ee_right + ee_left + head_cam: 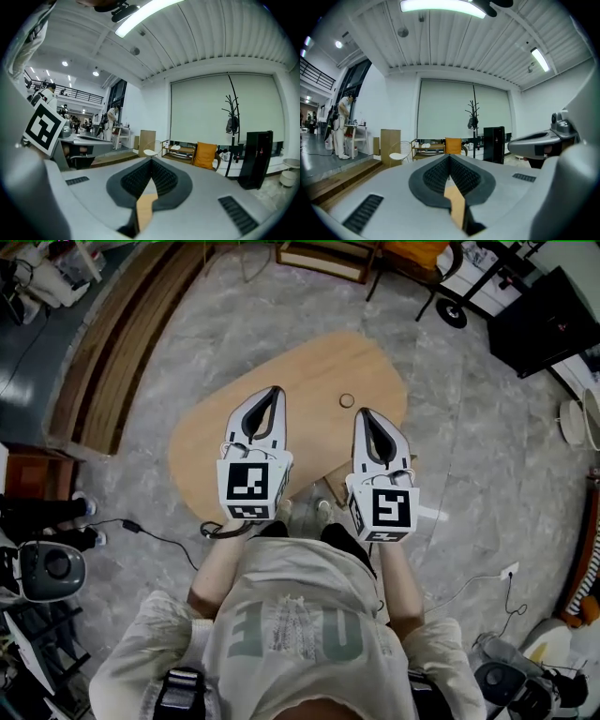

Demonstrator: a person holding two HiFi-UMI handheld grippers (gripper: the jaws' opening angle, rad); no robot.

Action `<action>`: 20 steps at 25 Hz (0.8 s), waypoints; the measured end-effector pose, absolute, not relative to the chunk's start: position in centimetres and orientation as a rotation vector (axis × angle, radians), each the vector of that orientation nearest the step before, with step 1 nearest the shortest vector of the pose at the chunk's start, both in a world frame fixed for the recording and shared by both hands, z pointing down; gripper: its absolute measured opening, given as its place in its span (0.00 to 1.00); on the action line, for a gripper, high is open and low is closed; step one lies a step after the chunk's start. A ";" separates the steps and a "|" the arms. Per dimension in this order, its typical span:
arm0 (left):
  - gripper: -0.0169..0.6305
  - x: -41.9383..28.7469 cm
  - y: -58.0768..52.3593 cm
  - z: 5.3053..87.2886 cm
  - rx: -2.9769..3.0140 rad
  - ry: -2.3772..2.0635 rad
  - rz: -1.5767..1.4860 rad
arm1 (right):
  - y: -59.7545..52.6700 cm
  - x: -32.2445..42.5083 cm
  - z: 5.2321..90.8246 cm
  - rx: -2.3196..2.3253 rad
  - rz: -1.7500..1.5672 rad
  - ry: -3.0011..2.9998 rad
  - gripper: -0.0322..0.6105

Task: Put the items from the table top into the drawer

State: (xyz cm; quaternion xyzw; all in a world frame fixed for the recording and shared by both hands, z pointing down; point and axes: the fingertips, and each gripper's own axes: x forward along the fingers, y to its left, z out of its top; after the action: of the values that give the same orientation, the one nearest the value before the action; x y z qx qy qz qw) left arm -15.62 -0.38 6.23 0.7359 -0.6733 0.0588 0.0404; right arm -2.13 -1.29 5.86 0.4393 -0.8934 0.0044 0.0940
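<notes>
Standing at the lower edge of a rounded wooden table [281,381], seen from above in the head view. Holding out the left gripper [276,392] and the right gripper [364,414] side by side at centre frame. Pointing both toward the top of the picture, roughly level, with each marker cube [249,486] at the end nearest the body.

Leaving a small ring [347,400] lying on the bare wood, up between the two tips. Sitting apart from both, nearer the right one.

Showing, in the left gripper view, dark ribbed pads [436,176] narrowing to a point and meeting at the tips. Pressing together there, with only a sliver of table wood visible through the slot lower down, and gripping nothing.

Showing much the same in the right gripper view: pads [164,177] meeting at the tips, closing fully, holding nothing.

Revealing what looks like a pulled-out wooden drawer [336,482] low between the two cubes, just above the feet, though too hidden to be sure.

Facing, beyond the left jaws, a pale blind, a coat stand [473,117], an orange chair [453,145] and a black cabinet [493,143]. Catching a person [344,126] standing at the far left of that view.
</notes>
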 end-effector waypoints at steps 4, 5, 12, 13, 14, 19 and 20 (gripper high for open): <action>0.04 -10.9 -3.8 8.5 2.331 -1.967 0.248 | -4.4 1.2 8.6 1.324 0.069 -2.619 0.06; 0.04 -10.0 -4.6 9.6 2.335 -1.950 0.258 | -5.1 1.8 9.8 1.317 0.088 -2.613 0.06; 0.04 -3.9 -9.2 23.8 2.275 -1.821 0.321 | -8.8 5.6 23.9 1.200 0.288 -2.543 0.06; 0.04 -3.4 -9.4 25.8 2.269 -1.811 0.320 | -8.9 5.7 26.0 1.180 0.299 -2.535 0.06; 0.04 -3.2 -9.6 27.6 2.262 -1.808 0.316 | -8.9 5.6 28.0 1.158 0.305 -2.531 0.06; 0.04 -1.9 -9.8 34.4 2.211 -1.792 0.311 | -9.4 6.9 36.0 1.161 0.368 -2.479 0.06; 0.04 -1.9 -9.5 35.2 2.205 -1.785 0.314 | -9.3 7.0 37.1 1.173 0.381 -2.466 0.06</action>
State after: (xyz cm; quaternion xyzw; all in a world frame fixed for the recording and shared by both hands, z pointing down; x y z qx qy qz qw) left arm -1.91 -9.51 35.19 0.7646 -0.6190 0.1088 0.1431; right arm 6.98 -9.30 37.08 0.4177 -0.8779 0.1357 0.1907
